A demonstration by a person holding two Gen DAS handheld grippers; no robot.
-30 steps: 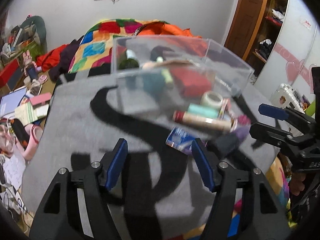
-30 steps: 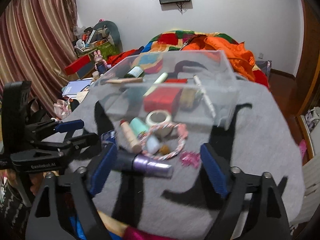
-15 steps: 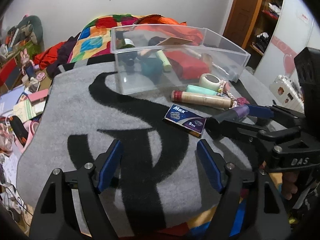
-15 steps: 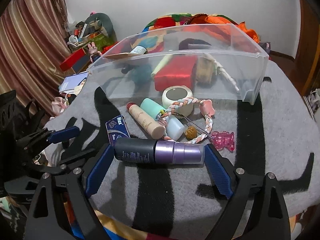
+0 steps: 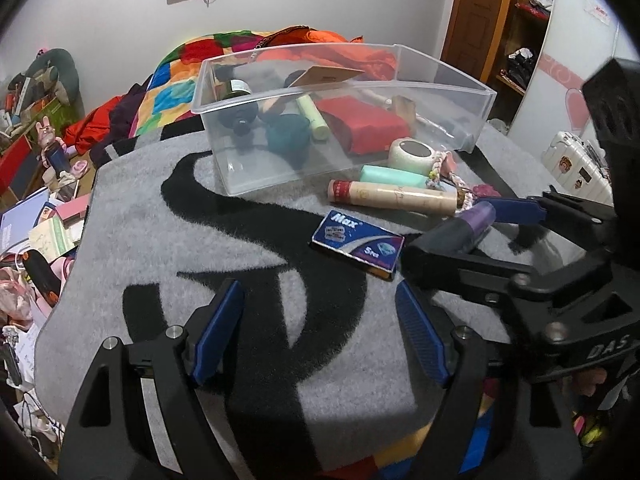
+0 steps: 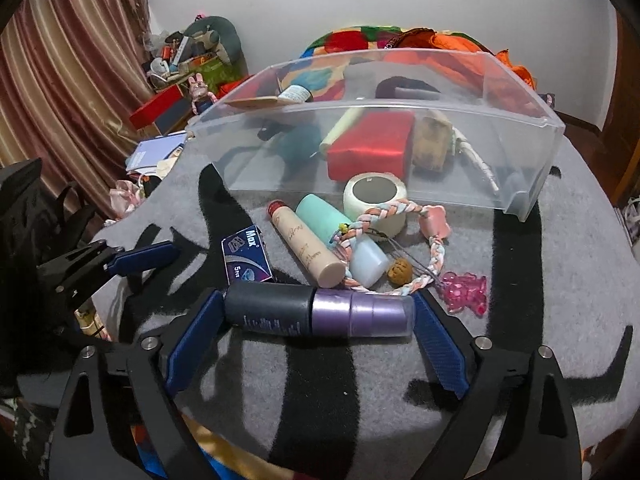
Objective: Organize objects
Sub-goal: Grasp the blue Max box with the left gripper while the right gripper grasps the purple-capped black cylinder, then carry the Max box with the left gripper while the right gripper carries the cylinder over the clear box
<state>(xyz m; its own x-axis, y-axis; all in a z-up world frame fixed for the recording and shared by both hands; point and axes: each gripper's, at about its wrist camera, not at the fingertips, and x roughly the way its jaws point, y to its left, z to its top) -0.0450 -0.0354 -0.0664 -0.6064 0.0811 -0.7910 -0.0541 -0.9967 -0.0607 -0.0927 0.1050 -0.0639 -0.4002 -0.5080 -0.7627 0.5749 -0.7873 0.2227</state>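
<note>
Nearest me, my right gripper (image 6: pixel 316 322) brackets the dark-and-purple bottle (image 6: pixel 318 315) end to end, its fingers spread wide. I judge the pads are at the two ends, but I cannot tell whether they are pressing yet. The bottle lies on the grey blanket (image 6: pixel 520 312), and gripped lengthwise on its rounded ends it could pivot or squirt out. My left gripper (image 5: pixel 320 332) hangs released over bare blanket, holding nothing. Just beyond lies the blue box (image 5: pixel 357 243) reading "Max" and "5", then the beige tube (image 6: pixel 306 243), mint tube (image 6: pixel 344 236), tape roll (image 6: pixel 376 200) and braided cord (image 6: pixel 394 248), which could snag. Farthest, the clear bin (image 6: pixel 520 152) holds a red box (image 6: pixel 370 148).
</note>
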